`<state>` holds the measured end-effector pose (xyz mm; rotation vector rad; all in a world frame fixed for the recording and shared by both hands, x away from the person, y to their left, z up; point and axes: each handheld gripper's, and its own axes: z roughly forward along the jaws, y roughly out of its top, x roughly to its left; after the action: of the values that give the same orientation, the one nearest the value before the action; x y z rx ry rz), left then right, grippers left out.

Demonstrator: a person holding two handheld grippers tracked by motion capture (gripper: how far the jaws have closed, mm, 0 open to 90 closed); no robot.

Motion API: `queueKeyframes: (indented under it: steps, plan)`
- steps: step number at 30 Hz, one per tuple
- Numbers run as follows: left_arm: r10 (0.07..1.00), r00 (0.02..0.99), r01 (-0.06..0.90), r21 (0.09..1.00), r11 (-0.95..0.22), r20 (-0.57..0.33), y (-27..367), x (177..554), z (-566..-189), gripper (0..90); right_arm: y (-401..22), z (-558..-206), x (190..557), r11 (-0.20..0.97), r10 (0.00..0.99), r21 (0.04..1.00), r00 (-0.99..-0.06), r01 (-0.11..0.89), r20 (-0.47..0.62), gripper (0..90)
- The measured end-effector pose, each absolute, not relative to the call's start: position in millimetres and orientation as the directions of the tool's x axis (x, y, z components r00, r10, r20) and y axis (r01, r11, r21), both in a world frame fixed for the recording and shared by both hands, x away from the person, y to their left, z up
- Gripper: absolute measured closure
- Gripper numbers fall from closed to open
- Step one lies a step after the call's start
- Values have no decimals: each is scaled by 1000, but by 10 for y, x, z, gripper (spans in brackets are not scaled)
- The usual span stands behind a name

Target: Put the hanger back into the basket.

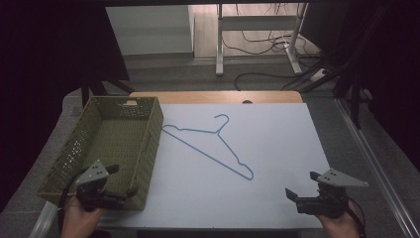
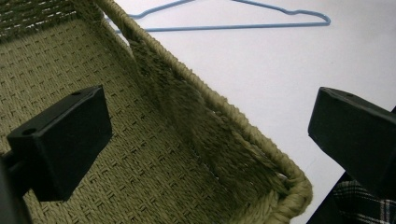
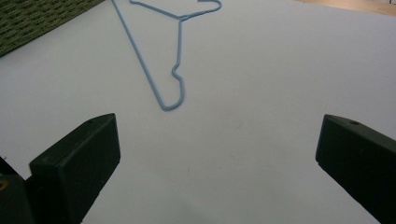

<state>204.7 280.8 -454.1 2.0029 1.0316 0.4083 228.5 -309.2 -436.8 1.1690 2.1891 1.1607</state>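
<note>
my left gripper (image 1: 123, 181) and right gripper (image 1: 302, 184) stand wide and empty. thin blue wire hanger (image 1: 213, 144) lies untouched beside olive woven rectangular basket (image 1: 148, 144); all handling remains.

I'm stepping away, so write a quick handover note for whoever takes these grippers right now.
Left gripper: open, empty, above the basket's near right corner.
Right gripper: open, empty, above the white sheet at its near right.
Hanger: blue wire, flat on the sheet, right of the basket, untouched.
Basket: woven, nothing visible inside.
Done: nothing yet.
Left: probably grasp the hanger; the right gripper looks better placed for its near end.
</note>
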Motion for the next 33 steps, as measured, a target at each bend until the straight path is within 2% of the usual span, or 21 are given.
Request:
queueKeyframes:
  steps: [8, 33]
  plan:
    - [772, 623, 519, 805, -287, -126, 2844, 2059, -4556, 0, -3051, -4370, 2282, 306, 815, 816, -578, 491, 42, 0]
    - [767, 633, 494, 816, -300, -102, 2803, 2039, -4555, 0, -2916, -4354, 2341, 337, 801, 796, -597, 502, 38, 0]
